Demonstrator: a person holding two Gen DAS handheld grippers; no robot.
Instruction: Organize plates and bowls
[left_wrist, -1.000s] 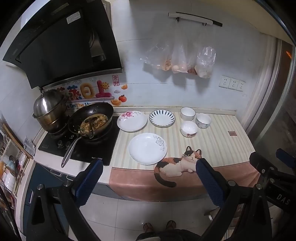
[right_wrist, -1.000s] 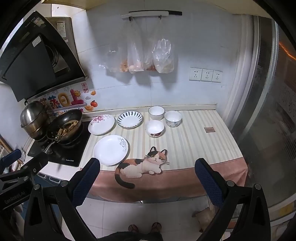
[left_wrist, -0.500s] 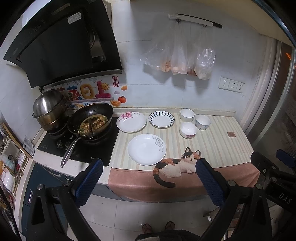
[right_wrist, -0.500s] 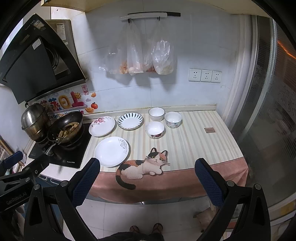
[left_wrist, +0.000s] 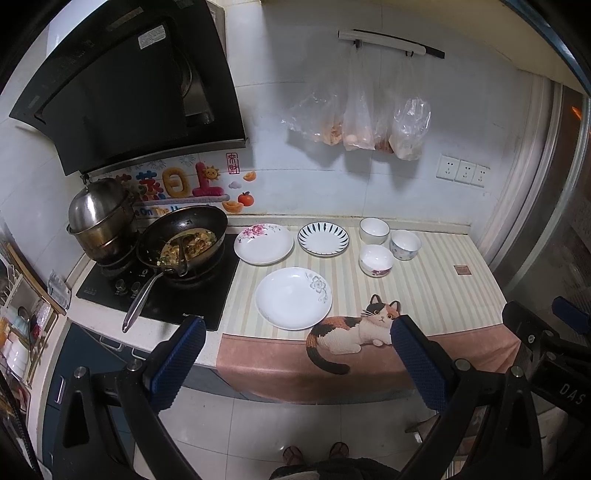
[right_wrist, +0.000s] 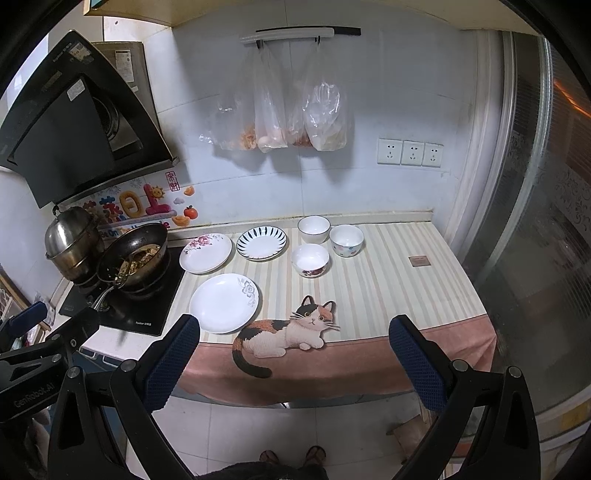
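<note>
Three plates lie on the striped counter mat: a white plate with a grey flower (left_wrist: 293, 297) (right_wrist: 224, 302) nearest the front, a pink-flowered plate (left_wrist: 263, 243) (right_wrist: 205, 253) and a blue-striped plate (left_wrist: 323, 239) (right_wrist: 261, 242) behind it. Three small bowls cluster to their right: a plain white bowl (left_wrist: 374, 230) (right_wrist: 313, 229), a blue-patterned bowl (left_wrist: 405, 244) (right_wrist: 346, 240) and a red-patterned bowl (left_wrist: 376, 260) (right_wrist: 310, 260). My left gripper (left_wrist: 297, 338) and right gripper (right_wrist: 293, 334) both stand open and empty, held back from the counter's front edge above the floor.
A wok with food (left_wrist: 183, 243) and a steel pot (left_wrist: 99, 218) sit on the black hob (left_wrist: 159, 291) at the left, under a range hood (left_wrist: 129, 85). Plastic bags (left_wrist: 364, 118) hang on the wall. A person's feet (left_wrist: 314, 452) stand on the tiled floor.
Both views have shifted only slightly; the counter sits a touch nearer. Plates and bowls have not moved, and both grippers remain open.
</note>
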